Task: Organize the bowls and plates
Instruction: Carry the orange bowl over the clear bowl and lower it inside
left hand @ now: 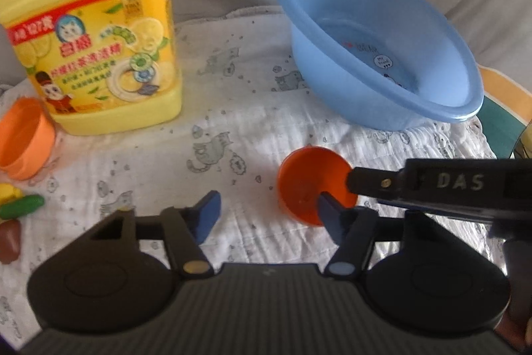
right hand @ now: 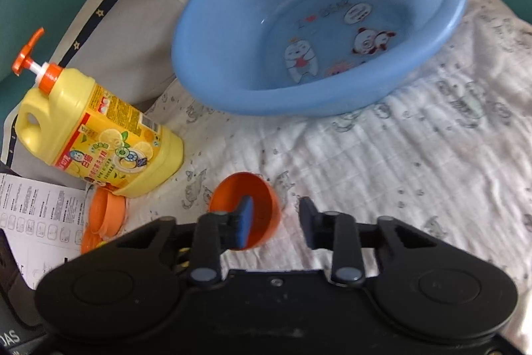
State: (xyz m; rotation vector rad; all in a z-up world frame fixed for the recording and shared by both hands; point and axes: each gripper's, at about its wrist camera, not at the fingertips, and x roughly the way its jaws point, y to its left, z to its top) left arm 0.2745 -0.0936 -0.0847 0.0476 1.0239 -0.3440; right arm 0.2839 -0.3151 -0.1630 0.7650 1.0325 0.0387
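Between my right fingers the wall of the small orange bowl (right hand: 244,212) stands: my inner pad (right hand: 245,225) is down inside the cup and the outer one (right hand: 307,223) is outside its rim, with a gap of cloth showing, so my right gripper (right hand: 276,223) straddles the wall without pinching it, jaws apart. My left gripper (left hand: 269,212) hangs with its fingers apart too; its right pad (left hand: 329,212) sits in front of the same bowl's near rim, its left pad (left hand: 207,215) over bare white cloth (left hand: 232,108), and I cannot tell whether that right pad touches the rim. Beyond both sets of fingertips sits the blue basin (right hand: 206,32), tilted on the soft bedding; off to the left of my fingers stand the yellow detergent jug (left hand: 96,32) and the stacked orange bowls (left hand: 23,138). The risk I see is the bowl tipping or skating: it is light, leaning on wrinkled fabric, and a pinch on one thin wall could roll it away. My two grippers are also crowded at one rim, so they could knock each other.
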